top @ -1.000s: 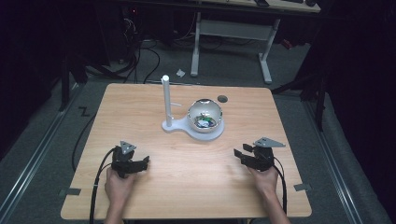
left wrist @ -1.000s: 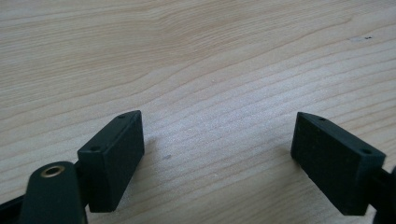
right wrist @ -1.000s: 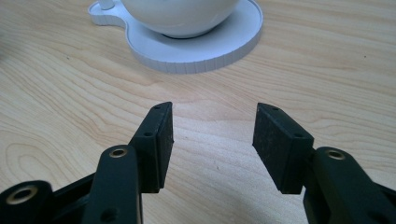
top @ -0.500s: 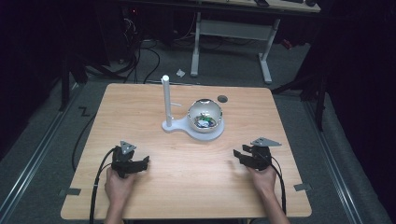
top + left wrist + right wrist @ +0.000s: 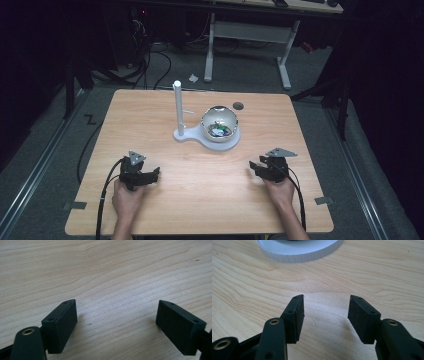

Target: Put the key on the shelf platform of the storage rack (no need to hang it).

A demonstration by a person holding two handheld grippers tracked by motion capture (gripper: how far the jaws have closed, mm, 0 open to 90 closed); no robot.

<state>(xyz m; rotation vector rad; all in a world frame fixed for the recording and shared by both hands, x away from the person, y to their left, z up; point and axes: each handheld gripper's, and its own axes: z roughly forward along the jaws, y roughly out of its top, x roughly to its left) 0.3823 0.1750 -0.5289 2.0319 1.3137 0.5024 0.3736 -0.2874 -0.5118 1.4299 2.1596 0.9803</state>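
You are at a pale wooden table [image 5: 150, 120] in a dark room, with cables on the grey floor and the legs of another bench behind it. Both of your claws rest low near the table's near edge, well apart. The left gripper [image 5: 156, 173] has its jaws wide apart over bare wood, holding nothing. The right gripper [image 5: 254, 169] stands partly open, also empty, and in its own view the rim of the white base [image 5: 299, 253] lies just ahead of its jaws.

The thing nearest your reach is the shiny bowl [image 5: 219, 123], ahead of both claws and closer to the right one. It sits on the round part of that white base, with small coloured bits inside that are too small to name. It looks like thin, stiff metal: probably light, but smooth and curved, so likely to slip. Take it at the rim, one jaw inside and one outside.

The white post [image 5: 177, 107] rises from the same base just beside the bowl, on the left claw's side. Approach from the right and it stays out of your way. A dark round hole [image 5: 238, 105] lies beyond the bowl.
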